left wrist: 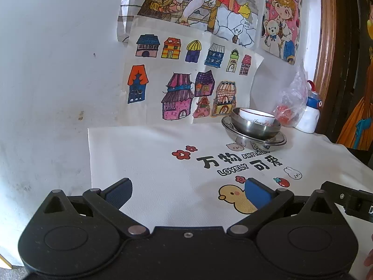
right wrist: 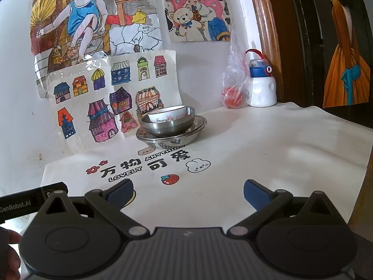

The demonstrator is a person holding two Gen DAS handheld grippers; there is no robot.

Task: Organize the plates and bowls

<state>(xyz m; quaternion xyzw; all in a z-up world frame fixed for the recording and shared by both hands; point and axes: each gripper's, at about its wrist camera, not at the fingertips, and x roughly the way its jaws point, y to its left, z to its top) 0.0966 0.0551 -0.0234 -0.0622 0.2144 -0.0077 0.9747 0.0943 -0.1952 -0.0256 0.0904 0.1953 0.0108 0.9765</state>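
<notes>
— So, where do the dishes sit?
— Well ahead of both jaws: a white ceramic bowl (left wrist: 256, 116) tilted inside a steel bowl (left wrist: 258, 129), which rests on a steel plate (left wrist: 254, 140) on the printed tablecloth (left wrist: 144, 163).
— And the grippers?
— The left gripper (left wrist: 188, 194) is spread wide, holding nothing; the right gripper (right wrist: 188, 192) likewise, jaws apart over bare cloth

One steel plate (right wrist: 171, 137); one steel bowl (right wrist: 168, 124); one white ceramic bowl (right wrist: 166, 115). One water bottle (right wrist: 261, 86); one plastic bag (right wrist: 234, 79); three drawings (right wrist: 116, 93) on the wall; two claws (left wrist: 187, 192)
</notes>
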